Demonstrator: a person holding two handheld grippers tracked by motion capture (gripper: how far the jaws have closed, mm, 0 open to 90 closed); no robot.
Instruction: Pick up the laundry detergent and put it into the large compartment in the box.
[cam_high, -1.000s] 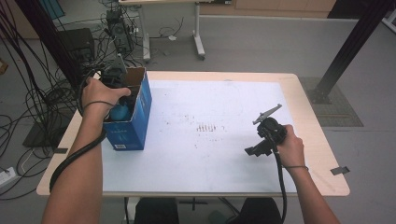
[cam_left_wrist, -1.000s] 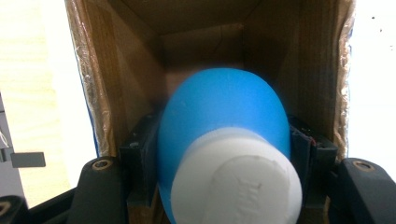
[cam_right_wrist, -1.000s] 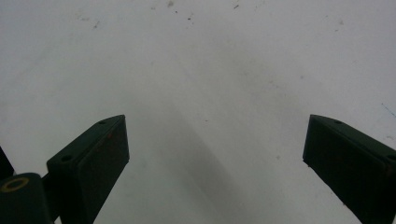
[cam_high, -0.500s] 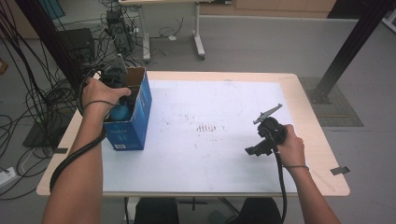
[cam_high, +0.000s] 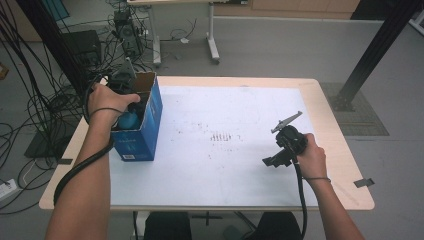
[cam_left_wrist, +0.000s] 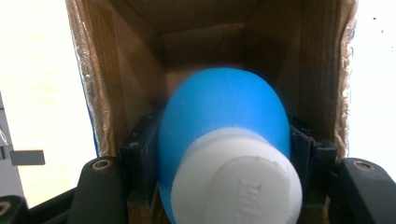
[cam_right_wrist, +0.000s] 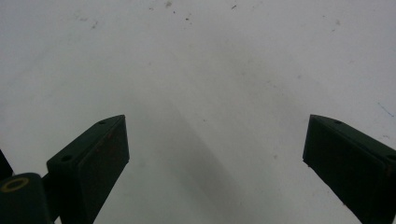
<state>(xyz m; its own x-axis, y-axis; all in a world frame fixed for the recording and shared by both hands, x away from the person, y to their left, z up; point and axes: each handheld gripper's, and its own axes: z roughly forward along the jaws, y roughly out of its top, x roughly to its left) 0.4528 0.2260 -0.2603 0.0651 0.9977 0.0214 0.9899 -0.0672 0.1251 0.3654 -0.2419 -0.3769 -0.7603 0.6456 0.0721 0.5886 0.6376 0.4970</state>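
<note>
Blue rounded plastic bottle with white cap (cam_left_wrist: 224, 140): clamped between the two black jaws of the left tongs (cam_left_wrist: 224, 154), cap toward the camera, body pointing into the box. In the high view it sits in the box mouth under the left hand (cam_high: 107, 100).
Blue cardboard box, brown inside, top open (cam_high: 150, 112): stands on the left part of the counter (cam_high: 225, 190), on its white sheet.
Left tongs (cam_high: 127, 117): narrowed onto the bottle, reaching into the box opening.
Right tongs (cam_right_wrist: 215, 154): jaws wide apart, nothing between them, over bare white surface; held by the right hand (cam_high: 312, 157) at the counter's right side, well apart from the box.
</note>
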